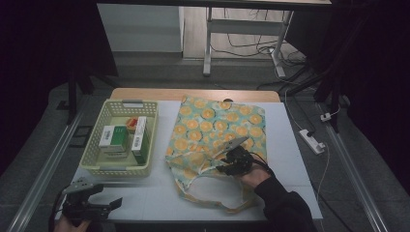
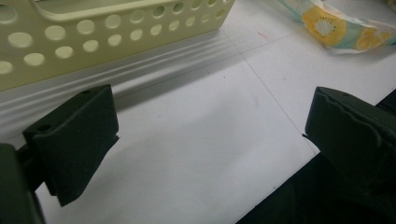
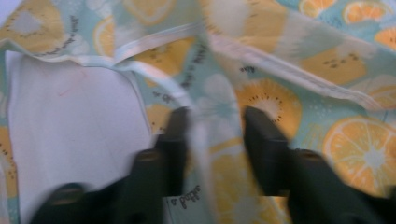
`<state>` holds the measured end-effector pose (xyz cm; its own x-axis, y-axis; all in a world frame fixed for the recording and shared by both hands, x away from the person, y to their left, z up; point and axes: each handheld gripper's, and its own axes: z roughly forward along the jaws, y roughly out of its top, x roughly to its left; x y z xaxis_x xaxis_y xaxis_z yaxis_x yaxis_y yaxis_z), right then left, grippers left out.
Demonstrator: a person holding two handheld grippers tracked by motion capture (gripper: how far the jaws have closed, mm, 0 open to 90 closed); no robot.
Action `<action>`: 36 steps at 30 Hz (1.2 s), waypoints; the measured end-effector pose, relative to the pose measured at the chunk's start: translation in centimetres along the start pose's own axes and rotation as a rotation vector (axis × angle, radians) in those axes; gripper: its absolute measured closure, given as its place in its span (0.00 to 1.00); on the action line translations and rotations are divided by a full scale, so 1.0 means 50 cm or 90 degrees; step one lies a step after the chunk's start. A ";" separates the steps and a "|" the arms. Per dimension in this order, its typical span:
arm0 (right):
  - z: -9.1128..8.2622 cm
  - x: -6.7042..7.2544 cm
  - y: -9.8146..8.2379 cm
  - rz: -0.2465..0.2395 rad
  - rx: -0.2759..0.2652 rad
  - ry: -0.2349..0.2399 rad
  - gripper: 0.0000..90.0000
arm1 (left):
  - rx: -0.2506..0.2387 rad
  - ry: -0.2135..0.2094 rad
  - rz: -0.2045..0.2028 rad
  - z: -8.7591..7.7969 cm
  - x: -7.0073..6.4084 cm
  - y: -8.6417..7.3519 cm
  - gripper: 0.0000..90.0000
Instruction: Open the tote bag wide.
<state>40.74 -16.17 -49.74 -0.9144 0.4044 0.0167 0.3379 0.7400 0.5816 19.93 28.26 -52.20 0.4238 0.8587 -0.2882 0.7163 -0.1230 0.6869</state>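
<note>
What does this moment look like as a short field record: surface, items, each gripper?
surface: white table
bag: fruit-print cloth bag, lying flat, handles toward the person
basket: pale yellow basket left of the bag, holding boxes
right gripper: on the bag near its opening, cloth between the jaws
left gripper: open over bare table

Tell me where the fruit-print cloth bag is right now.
In the high view the fruit-print cloth bag lies flat on the white table, right of the cream basket, with the right gripper at its near edge by the handles.
</note>
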 end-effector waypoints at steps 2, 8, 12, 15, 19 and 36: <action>-0.007 0.003 0.002 -0.011 -0.014 -0.007 0.91 | 0.000 0.000 0.000 0.000 0.000 0.000 0.03; -0.030 -0.010 0.009 0.021 -0.042 0.011 0.99 | 0.001 0.000 0.000 0.000 0.000 0.000 0.03; -0.043 -0.017 0.018 0.026 -0.056 0.005 0.99 | 0.002 0.002 0.000 0.001 0.000 0.001 0.03; -0.056 -0.028 0.028 0.045 -0.077 0.005 0.99 | 0.003 0.002 -0.001 0.002 0.001 0.001 0.03; -0.071 -0.041 0.039 0.069 -0.096 0.001 0.99 | 0.003 0.003 -0.003 0.002 0.001 0.001 0.03; -0.108 -0.071 0.089 0.080 -0.148 -0.024 1.00 | 0.003 -0.004 -0.001 0.004 0.003 0.004 0.04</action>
<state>44.29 -17.23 -42.84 -0.8580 0.5085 0.0721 0.3834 0.5409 0.7486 20.27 28.27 -52.25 0.4258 0.8559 -0.2936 0.7197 -0.1237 0.6831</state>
